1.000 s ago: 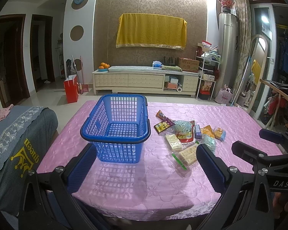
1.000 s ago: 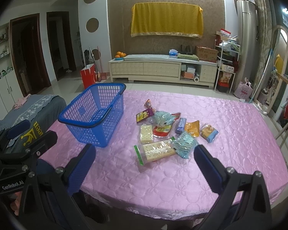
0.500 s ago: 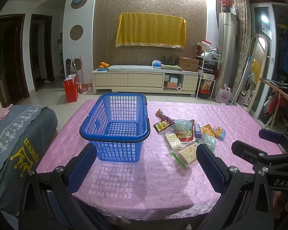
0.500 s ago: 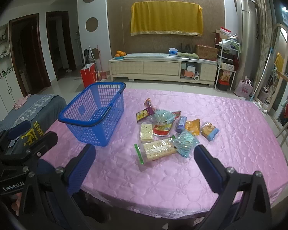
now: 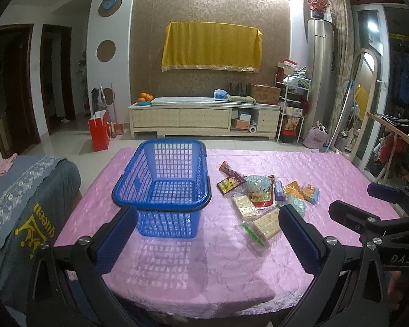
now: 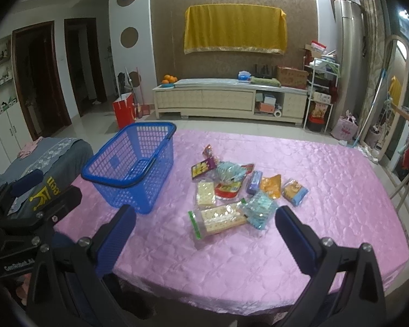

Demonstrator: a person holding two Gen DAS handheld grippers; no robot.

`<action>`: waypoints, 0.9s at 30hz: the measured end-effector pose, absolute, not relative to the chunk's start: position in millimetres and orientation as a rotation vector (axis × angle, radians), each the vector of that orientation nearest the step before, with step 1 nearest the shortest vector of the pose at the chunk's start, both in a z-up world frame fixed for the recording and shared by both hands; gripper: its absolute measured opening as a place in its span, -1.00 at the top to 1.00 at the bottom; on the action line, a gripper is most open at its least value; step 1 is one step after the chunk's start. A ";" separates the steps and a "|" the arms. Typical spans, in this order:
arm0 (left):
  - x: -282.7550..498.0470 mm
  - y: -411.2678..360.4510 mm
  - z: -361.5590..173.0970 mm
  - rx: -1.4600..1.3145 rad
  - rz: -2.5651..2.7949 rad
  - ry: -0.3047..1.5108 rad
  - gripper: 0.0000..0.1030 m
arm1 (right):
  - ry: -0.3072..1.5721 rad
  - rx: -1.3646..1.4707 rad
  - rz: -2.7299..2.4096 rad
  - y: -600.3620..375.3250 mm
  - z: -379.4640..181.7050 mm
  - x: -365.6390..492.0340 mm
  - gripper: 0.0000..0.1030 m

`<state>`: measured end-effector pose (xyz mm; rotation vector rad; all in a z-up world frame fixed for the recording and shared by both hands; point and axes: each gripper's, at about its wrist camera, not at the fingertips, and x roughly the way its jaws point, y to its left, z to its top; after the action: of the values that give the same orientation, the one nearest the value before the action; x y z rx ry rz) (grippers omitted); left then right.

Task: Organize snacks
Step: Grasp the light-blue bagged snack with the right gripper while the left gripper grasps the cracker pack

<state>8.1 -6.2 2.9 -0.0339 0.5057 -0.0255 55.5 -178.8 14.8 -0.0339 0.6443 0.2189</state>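
An empty blue plastic basket point(image 5: 165, 188) point(image 6: 135, 167) stands on the left half of a pink-covered table point(image 5: 218, 261) point(image 6: 218, 250). Right of it lies a pile of several snack packets point(image 5: 261, 196) point(image 6: 231, 190), with a clear cracker bag point(image 5: 264, 222) point(image 6: 220, 220) nearest me. My left gripper point(image 5: 208, 241) hangs open over the table's near edge, in front of the basket, holding nothing. The open right gripper point(image 6: 204, 241) hovers just short of the cracker bag, also with nothing between its fingers. It shows too in the left wrist view, as the right gripper point(image 5: 368, 207) at the right edge.
A grey-covered seat point(image 5: 21, 207) stands close to the table's left side. Beyond the table are bare floor, a cream TV cabinet point(image 5: 204, 118), a red bag point(image 5: 98, 129) and a cluttered rack point(image 5: 291, 109) at right. A wooden rail point(image 5: 395, 133) runs along the far right.
Both grippers have drifted slightly forward toward the table; the basket and snacks sit a touch lower in view. Nothing on the table has moved.
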 end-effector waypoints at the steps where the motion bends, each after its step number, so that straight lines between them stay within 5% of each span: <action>1: 10.8 -7.4 5.3 -0.032 -0.036 0.504 -0.99 | 0.637 -0.036 0.205 -181.1 16.9 57.2 -1.00; 14: 68.3 -40.0 16.7 0.032 -0.168 0.553 -0.99 | 0.685 0.045 0.141 -229.6 26.5 103.9 -1.00; 27: 119.1 -96.9 -11.2 0.167 -0.282 0.639 -0.99 | 0.807 0.067 0.167 -279.9 -23.1 149.0 -1.00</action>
<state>119.1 -96.9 -11.2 0.1668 0.6394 -0.2821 149.0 -279.9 -23.1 0.0674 0.8074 0.1667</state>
